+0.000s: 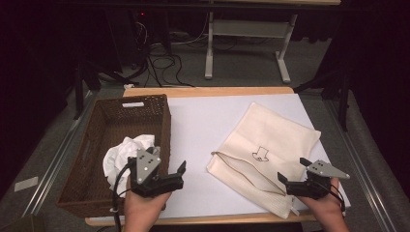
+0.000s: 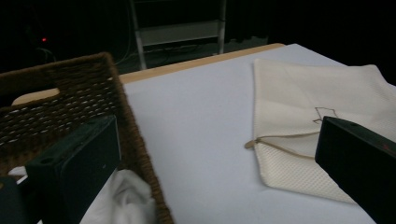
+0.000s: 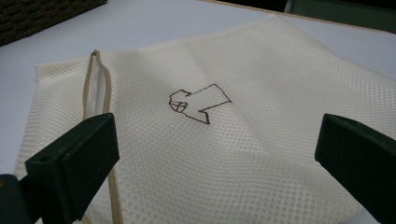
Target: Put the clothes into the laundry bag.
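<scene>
item: cream mesh laundry bag (image 1: 268, 145), flat at 3 o'clock of the table, zipper part open. white garment (image 1: 126, 155) in the wicker basket (image 1: 104, 123) at 9 o'clock. my left gripper (image 1: 170, 169) and right gripper (image 1: 293, 170): jaws wide, empty. loading not started, i judge.

The crumpled white cloth (image 1: 126, 153) in the brown woven wicker basket (image 1: 99, 129) is partly covered by the left gripper (image 1: 169, 167) in the high view. The near corner of the cream mesh zip-up laundry bag (image 1: 269, 145) lies under the right gripper (image 1: 291, 169). The bag's small dark printed outline (image 1: 261, 154) is too small to identify there.
</scene>
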`<move>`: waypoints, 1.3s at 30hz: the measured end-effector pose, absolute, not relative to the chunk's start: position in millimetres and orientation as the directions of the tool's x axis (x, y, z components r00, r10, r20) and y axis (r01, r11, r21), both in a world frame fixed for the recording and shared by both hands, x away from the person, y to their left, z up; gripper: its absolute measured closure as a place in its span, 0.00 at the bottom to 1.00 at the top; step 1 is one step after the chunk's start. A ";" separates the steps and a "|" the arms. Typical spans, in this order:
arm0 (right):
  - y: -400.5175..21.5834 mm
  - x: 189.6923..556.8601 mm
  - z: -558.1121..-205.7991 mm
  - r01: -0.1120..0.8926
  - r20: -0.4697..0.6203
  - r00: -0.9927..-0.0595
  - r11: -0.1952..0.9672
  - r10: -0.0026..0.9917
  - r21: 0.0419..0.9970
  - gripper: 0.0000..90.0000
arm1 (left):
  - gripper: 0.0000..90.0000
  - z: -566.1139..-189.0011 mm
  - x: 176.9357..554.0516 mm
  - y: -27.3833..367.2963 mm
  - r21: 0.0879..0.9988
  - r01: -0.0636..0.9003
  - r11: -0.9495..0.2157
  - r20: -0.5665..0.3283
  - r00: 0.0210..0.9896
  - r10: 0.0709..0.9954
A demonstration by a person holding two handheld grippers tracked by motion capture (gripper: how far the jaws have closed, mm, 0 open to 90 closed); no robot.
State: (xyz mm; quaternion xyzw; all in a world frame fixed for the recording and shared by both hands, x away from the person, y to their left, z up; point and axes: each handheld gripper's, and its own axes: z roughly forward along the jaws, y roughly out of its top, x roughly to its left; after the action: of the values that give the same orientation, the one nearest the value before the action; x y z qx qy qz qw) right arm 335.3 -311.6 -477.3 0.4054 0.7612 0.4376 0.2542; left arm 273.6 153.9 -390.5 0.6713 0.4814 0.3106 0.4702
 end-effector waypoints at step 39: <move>-312.8 334.1 -477.0 0.393 -0.027 -0.534 0.277 0.845 0.877 0.01 | 0.02 -388.8 299.1 214.5 0.908 0.419 -0.001 -0.078 0.172 0.982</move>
State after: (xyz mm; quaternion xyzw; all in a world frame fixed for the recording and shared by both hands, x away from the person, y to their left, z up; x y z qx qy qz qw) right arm 334.1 -312.8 -477.0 0.4089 0.7568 0.4408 0.2563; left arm 299.1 214.5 -388.8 0.6294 0.5562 0.3231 0.4360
